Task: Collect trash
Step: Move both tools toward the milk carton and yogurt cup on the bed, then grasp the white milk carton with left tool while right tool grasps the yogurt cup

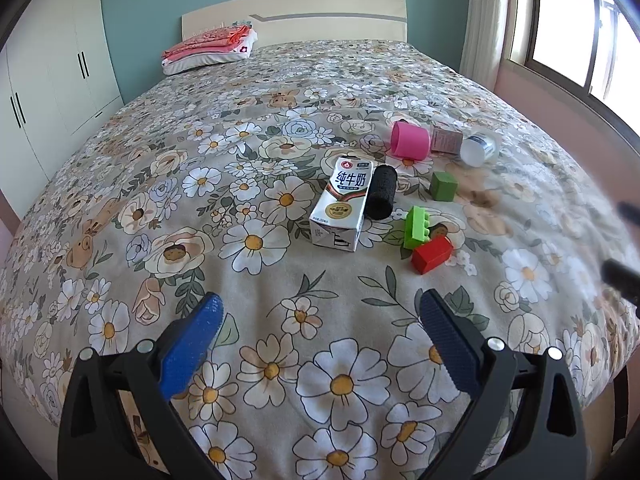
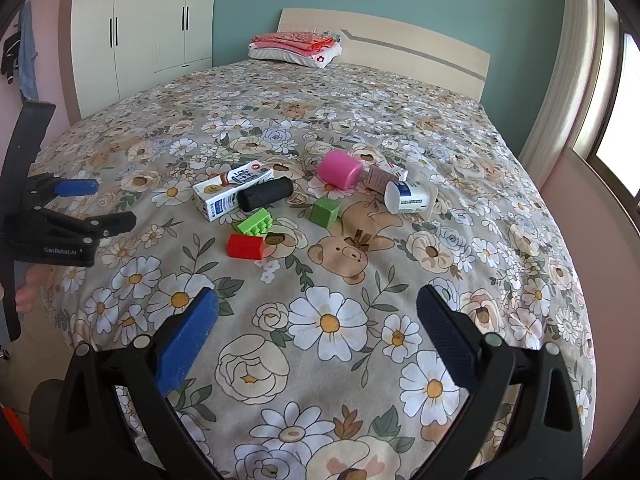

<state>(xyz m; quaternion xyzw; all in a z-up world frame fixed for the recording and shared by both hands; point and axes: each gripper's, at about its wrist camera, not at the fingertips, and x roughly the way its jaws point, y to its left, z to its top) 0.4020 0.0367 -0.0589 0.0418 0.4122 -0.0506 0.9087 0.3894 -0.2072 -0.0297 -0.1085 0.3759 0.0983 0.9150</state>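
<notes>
On the flowered bedspread (image 1: 280,340) lies a white milk carton (image 1: 342,204) (image 2: 232,191), with a black cylinder (image 1: 382,191) (image 2: 265,194) against its side. Farther right are a small pinkish carton (image 1: 446,139) (image 2: 386,176) and a white plastic bottle (image 1: 478,148) (image 2: 410,197), both on their sides. My left gripper (image 1: 320,312) (image 2: 96,204) hovers open in front of the milk carton, nothing between its fingers. My right gripper (image 2: 318,304) is open too, well short of the pile.
Toys lie among the trash: a pink cup (image 1: 410,141) (image 2: 340,169), a green cube (image 1: 443,186) (image 2: 326,211), a light green brick (image 1: 416,226) (image 2: 256,222) and a red brick (image 1: 432,254) (image 2: 246,246). Folded pink bedding (image 1: 212,46) sits by the headboard. A white wardrobe (image 2: 148,32) stands left.
</notes>
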